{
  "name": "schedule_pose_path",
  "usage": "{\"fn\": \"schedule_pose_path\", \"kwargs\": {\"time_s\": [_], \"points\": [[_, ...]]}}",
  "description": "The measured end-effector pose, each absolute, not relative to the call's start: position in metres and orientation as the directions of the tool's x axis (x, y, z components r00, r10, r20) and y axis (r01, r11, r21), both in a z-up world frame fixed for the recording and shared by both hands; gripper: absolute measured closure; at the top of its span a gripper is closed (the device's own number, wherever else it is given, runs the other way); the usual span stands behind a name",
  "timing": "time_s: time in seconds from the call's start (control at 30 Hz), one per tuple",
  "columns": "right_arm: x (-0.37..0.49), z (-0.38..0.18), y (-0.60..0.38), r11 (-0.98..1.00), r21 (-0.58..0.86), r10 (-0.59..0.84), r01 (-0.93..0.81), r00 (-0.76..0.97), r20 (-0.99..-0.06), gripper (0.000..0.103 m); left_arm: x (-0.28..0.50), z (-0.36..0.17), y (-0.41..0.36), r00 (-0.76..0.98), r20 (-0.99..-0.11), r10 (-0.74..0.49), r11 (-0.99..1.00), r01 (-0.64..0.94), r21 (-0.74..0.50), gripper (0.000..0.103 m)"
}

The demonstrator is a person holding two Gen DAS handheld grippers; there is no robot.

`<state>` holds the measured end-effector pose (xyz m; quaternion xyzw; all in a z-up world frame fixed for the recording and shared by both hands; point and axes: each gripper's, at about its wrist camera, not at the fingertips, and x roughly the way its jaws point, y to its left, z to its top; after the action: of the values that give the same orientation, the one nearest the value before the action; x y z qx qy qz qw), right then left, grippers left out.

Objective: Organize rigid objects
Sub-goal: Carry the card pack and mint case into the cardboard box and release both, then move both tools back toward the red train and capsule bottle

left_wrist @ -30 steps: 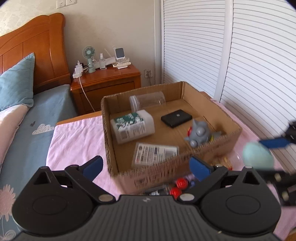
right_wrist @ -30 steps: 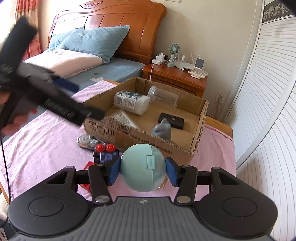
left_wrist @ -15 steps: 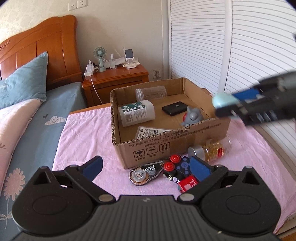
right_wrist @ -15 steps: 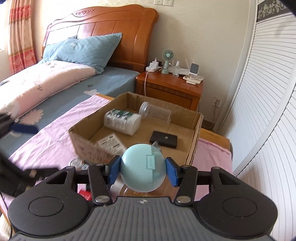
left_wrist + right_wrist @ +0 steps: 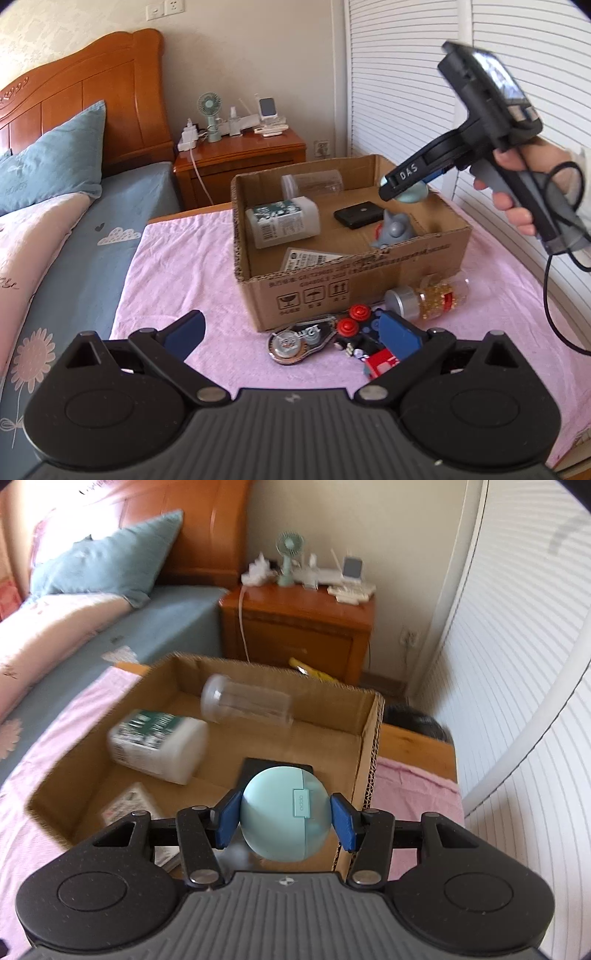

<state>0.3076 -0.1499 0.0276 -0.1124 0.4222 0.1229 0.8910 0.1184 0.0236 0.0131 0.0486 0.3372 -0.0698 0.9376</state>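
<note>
My right gripper [image 5: 284, 821] is shut on a round mint-green case [image 5: 284, 816], held above the right part of the open cardboard box [image 5: 365, 746]. In the left wrist view the same gripper [image 5: 404, 186] hangs over the box [image 5: 351, 288] with the green case [image 5: 413, 194] partly hidden behind its finger. Inside lie a white bottle [image 5: 282, 225], a clear cup [image 5: 312, 182], a black case [image 5: 358, 215], a grey toy [image 5: 393, 230] and a labelled packet [image 5: 310, 258]. My left gripper [image 5: 291, 334] stands open over the pink cloth, nothing between its fingers.
In front of the box lie a tape dispenser [image 5: 299, 338], a black toy with red buttons [image 5: 356, 323], a red item [image 5: 380, 365] and a jar of gold beads [image 5: 428, 295]. A wooden nightstand [image 5: 240, 158] stands behind, a bed to the left, louvred doors [image 5: 406, 74] on the right.
My right gripper carried the green case from in front of the box to above its inside. The left gripper drew back a little, so more of the cloth and loose items show.
</note>
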Motion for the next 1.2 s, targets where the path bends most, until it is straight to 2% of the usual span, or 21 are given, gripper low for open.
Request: {"fn": "schedule_pose_path", "kwargs": {"time_s": [0.03,0.1,0.17,0.3,0.37,0.83,1.2], "points": [[0.312,0.023,-0.151,0.949,-0.1,0.111,-0.3,0.612,-0.783,0.046,0.119,0.012,0.025,0.762,-0.64,-0.096,0.986,0.159,0.042,0.003],[0.317,0.021,-0.153,0.957,-0.104,0.091,-0.27,0.622,-0.778,0.037,0.121,0.01,0.028,0.759,-0.645,-0.092,0.988,0.15,0.036,0.003],[0.316,0.024,-0.155,0.964,-0.087,0.097,-0.252,0.638,-0.764,0.017,0.123,0.009,0.03,0.755,-0.649,-0.089,0.989,0.143,0.031,0.003],[0.304,0.035,-0.157,0.964,-0.088,0.104,-0.251,0.661,-0.743,0.009,0.122,0.009,0.031,0.752,-0.652,-0.09,0.989,0.143,0.028,0.003],[0.295,0.041,-0.158,0.965,-0.096,0.096,-0.246,0.667,-0.739,0.002,0.121,0.01,0.03,0.75,-0.655,-0.089,0.99,0.14,0.026,0.003],[0.211,0.053,-0.157,0.955,-0.094,0.123,-0.281,0.665,-0.737,0.0,0.102,0.021,0.037,0.731,-0.677,-0.084,0.994,0.113,-0.001,0.003],[0.183,0.004,-0.16,0.984,-0.001,0.115,-0.178,0.638,-0.761,0.0,0.083,0.013,0.038,0.735,-0.673,-0.08,0.994,0.113,0.005,0.003]]}}
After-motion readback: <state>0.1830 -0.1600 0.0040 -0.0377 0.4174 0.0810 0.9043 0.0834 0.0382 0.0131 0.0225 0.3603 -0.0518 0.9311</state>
